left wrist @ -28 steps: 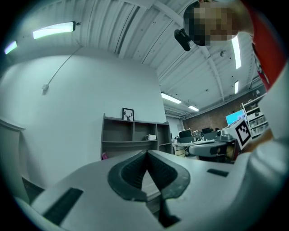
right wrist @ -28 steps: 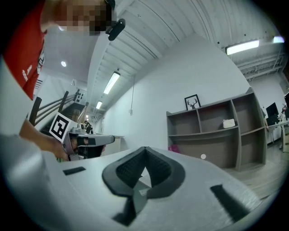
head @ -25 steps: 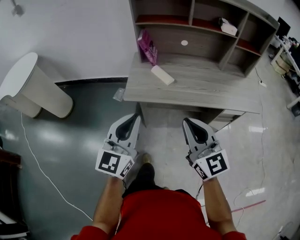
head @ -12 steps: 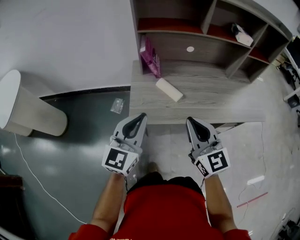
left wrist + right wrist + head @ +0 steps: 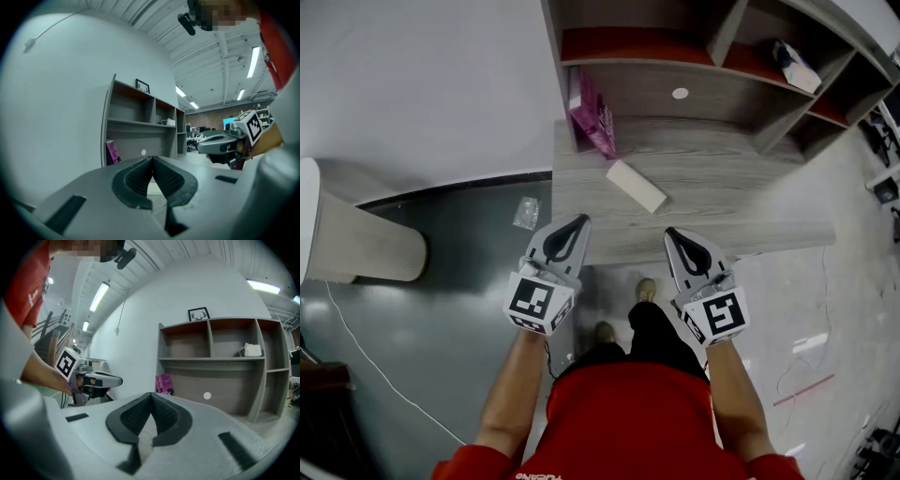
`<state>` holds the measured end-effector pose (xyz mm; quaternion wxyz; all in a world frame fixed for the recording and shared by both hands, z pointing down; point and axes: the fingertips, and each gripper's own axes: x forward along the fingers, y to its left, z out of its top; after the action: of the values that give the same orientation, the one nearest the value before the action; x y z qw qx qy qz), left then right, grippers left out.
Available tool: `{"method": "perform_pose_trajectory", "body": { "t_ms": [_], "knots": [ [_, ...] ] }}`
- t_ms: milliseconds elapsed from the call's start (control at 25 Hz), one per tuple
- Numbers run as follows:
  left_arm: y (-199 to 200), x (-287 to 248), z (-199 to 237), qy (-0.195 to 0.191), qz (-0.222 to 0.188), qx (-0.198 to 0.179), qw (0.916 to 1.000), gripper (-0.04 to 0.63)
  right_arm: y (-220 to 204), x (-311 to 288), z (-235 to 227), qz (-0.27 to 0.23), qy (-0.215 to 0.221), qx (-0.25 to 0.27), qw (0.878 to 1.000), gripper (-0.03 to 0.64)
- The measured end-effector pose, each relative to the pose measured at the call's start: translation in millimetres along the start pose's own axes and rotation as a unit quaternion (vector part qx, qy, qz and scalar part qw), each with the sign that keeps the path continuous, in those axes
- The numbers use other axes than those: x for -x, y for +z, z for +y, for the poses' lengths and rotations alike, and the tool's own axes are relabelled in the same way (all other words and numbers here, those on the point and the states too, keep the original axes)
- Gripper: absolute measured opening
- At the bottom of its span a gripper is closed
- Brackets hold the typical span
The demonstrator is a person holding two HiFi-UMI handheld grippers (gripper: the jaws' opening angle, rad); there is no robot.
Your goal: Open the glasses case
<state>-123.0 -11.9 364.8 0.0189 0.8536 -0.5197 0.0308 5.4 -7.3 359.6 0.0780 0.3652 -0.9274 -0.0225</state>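
The glasses case (image 5: 636, 185), a white oblong box, lies shut and slanted on the grey wooden desk (image 5: 750, 211) in the head view. My left gripper (image 5: 578, 222) is shut and empty, its tip over the desk's front edge, below and left of the case. My right gripper (image 5: 672, 233) is shut and empty too, at the front edge below and right of the case. Both point level toward the shelves. In the left gripper view the jaws (image 5: 152, 160) meet; in the right gripper view they (image 5: 151, 394) also meet. Neither gripper view shows the case.
A purple box (image 5: 592, 112) leans at the desk's back left, by the shelf unit (image 5: 722, 37). A white object (image 5: 794, 64) lies in an upper right compartment. On the floor left are a pale round stand (image 5: 347, 244), a thin cable (image 5: 375, 347) and a small plastic bag (image 5: 525, 212).
The person has stepped toward the desk. Both grippers have moved forward from over the floor to the desk's front edge, closer to the case. Both stayed shut.
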Motion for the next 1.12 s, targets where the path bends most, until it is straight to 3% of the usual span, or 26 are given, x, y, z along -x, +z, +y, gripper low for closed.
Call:
{"method": "perform_pose_trajectory", "body": {
  "t_ms": [320,760,880,1120],
  "knots": [
    [-47.7,-64.3,23.8,0.009,0.072,-0.003,0.9973,0.009,-38.4,-44.5,-49.8,0.029,0.02,-0.01,0.999,0.005],
    [-99.9,-130.6,54.2,0.041,0.165,0.004,0.9854,0.011,-72.1,-93.6,-86.4,0.062,0.07,-0.024,0.995,0.005],
    [-113.6,-141.0,57.4,0.03,0.19,0.012,0.9813,0.011,-80.2,-103.0,-90.3,0.077,0.074,-0.022,0.994,0.006],
    [-138.9,-155.2,62.2,-0.009,0.23,0.019,0.9729,0.028,-100.2,-115.8,-92.9,0.12,0.068,-0.015,0.99,0.082]
  ]
}}
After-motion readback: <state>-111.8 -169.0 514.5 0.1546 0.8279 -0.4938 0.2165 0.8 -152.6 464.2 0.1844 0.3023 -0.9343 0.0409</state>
